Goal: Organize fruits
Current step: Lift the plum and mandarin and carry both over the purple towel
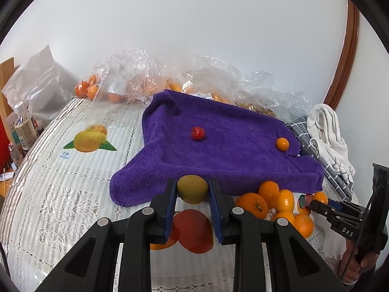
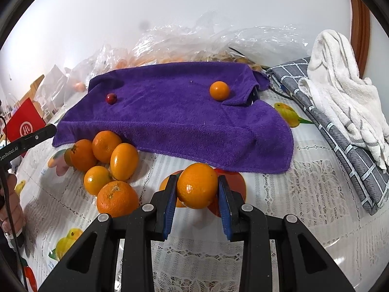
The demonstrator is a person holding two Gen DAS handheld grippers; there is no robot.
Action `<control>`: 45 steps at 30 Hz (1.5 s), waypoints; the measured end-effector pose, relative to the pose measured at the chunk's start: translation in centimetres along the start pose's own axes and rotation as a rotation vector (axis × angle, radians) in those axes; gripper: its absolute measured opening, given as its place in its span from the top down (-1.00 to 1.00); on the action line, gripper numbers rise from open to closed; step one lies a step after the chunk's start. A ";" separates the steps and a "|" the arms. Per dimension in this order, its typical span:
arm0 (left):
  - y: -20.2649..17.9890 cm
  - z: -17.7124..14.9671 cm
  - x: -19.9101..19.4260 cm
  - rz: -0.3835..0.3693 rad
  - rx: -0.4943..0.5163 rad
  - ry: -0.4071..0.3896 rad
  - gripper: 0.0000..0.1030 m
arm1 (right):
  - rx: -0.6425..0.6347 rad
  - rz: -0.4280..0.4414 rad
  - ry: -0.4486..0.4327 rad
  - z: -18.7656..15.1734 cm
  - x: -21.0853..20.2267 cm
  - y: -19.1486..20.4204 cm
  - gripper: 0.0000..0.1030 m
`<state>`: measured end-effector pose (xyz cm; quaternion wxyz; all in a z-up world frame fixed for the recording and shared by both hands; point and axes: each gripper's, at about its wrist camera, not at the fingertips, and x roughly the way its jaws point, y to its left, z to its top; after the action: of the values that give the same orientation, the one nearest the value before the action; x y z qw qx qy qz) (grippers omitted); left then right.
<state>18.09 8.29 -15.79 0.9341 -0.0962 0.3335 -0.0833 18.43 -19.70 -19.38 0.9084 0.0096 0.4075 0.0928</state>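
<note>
The left gripper (image 1: 192,196) has its jaws clamped on a green-brown oval kiwi (image 1: 192,188) and the right gripper (image 2: 197,194) on a glossy round orange (image 2: 197,188), both lifted near the purple terry towel (image 2: 170,112), likely their sorting spot.

Greenish-brown oval kiwi (image 1: 192,188) and glossy round orange (image 2: 197,187), each pinched between blue pads above the lace tablecloth; five loose oranges (image 2: 107,168) clustered at the purple towel's (image 2: 170,114) edge; small red strawberry (image 1: 198,133) and tiny round kumquat (image 1: 282,144) atop it.
</note>
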 end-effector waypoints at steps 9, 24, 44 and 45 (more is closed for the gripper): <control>-0.1 0.0 0.0 0.002 0.000 -0.003 0.51 | 0.027 0.009 -0.038 0.1 -0.7 -0.4 0.37; 0.0 0.3 -0.6 -0.011 -0.015 -0.031 0.51 | 0.051 0.035 -0.111 0.2 -2.1 -0.6 0.37; 0.4 0.3 -1.3 -0.016 -0.047 -0.075 0.51 | 0.068 0.025 -0.155 0.2 -3.1 -1.0 0.37; 0.4 0.3 -1.4 -0.015 -0.048 -0.077 0.51 | 0.070 0.025 -0.157 0.2 -3.2 -1.0 0.37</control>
<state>17.29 9.05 -14.81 0.9430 -0.1241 0.2986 -0.0784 16.68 -21.20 -16.98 0.9354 0.0537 0.3379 0.0889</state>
